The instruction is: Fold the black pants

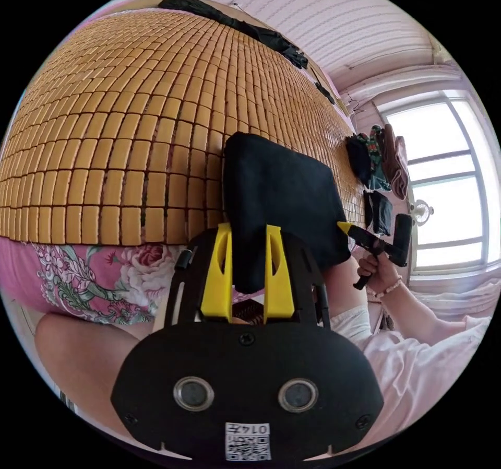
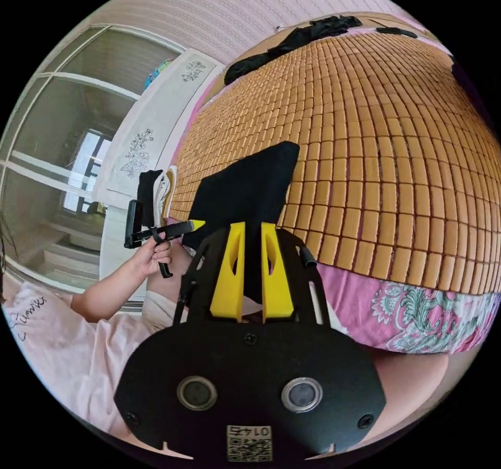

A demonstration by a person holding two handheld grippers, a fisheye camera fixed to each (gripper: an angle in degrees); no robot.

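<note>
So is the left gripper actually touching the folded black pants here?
Touching. In the left gripper view, the left gripper has both yellow jaws pressed on the near edge of the black pants.

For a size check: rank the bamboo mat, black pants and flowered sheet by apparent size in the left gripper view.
1. bamboo mat
2. black pants
3. flowered sheet
The last two look close; fisheye nearness makes that order unsure.
</note>
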